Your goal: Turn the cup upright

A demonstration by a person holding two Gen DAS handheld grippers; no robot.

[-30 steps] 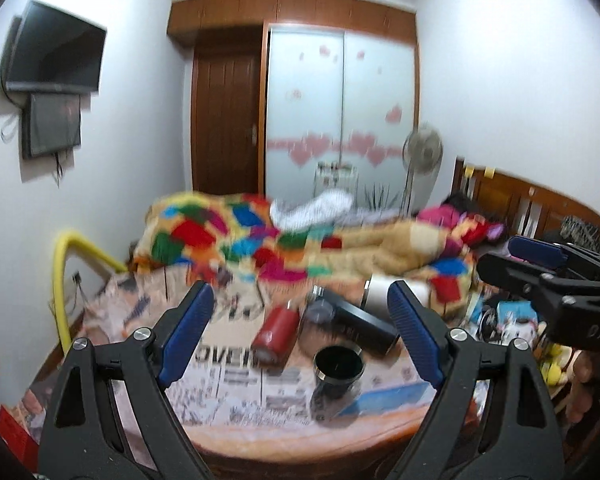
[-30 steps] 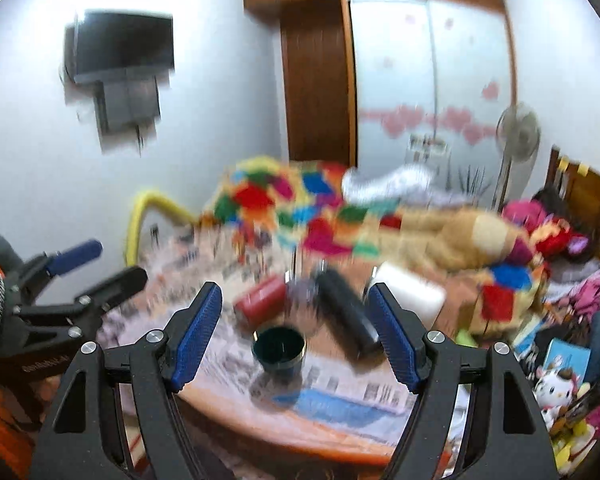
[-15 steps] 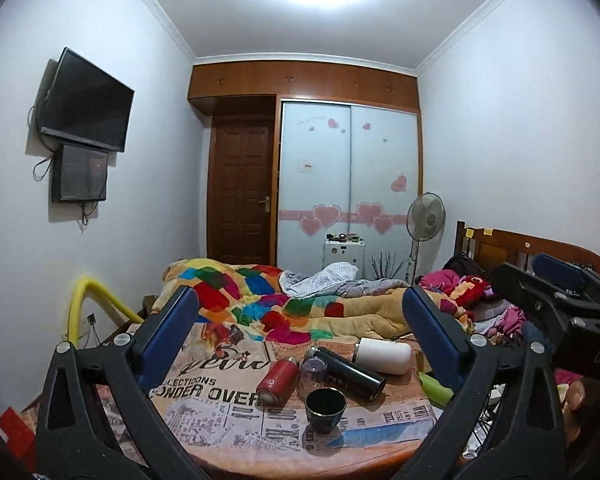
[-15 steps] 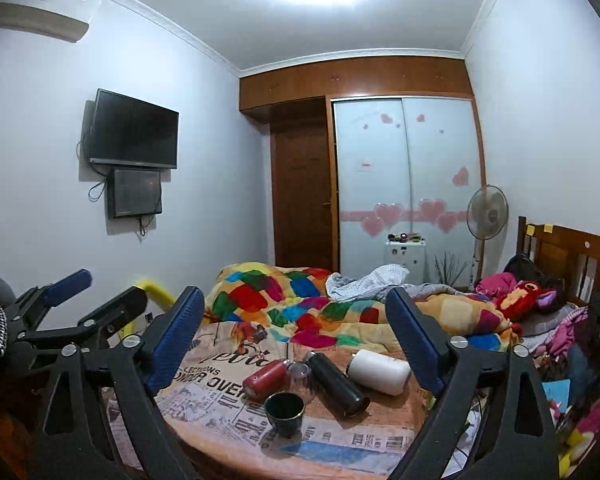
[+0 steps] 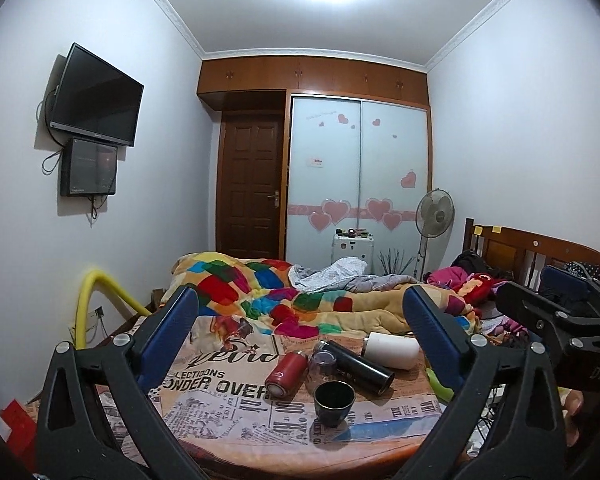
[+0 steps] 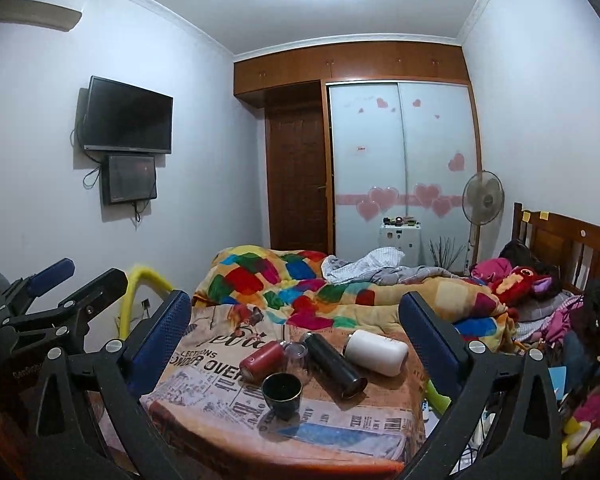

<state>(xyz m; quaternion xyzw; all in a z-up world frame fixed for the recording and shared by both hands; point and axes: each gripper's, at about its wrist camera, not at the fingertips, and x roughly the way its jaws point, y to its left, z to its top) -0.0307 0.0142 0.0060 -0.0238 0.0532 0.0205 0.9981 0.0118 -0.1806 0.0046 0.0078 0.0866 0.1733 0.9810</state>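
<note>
Left gripper [image 5: 300,332] wide apart, blue pads [image 5: 172,328] empty, held back from the table [image 5: 260,440] and well above it. Right gripper [image 6: 296,328] likewise spread wide, nothing between its fingers, also clear of every item

Bed [image 5: 340,300] behind table, patchwork blanket [image 5: 236,284] heaped on it. Table covered with newspaper-print cloth [image 5: 220,396]

Containers, largest first:
- white flask [image 5: 390,350], on its side, far right of group, closed
- black flask [image 5: 360,366], on its side, long axis diagonal, one end toward the near right; just beside the white one
- red bottle [image 5: 286,374], on its side, base toward camera, left of group
- clear glass [image 5: 322,362], between red bottle and black flask; orientation hard to read
- dark cup [image 5: 334,398], nearest the table's front edge, in front of the glass

Cup: stands upright, mouth up, long axis vertical. Interior dark; contents cannot be told. Gold-coloured rim visible. Right wrist view confirms [image 6: 282,394]: opening faces up, base on cloth, close to the glass behind it; contact cannot be told
</note>
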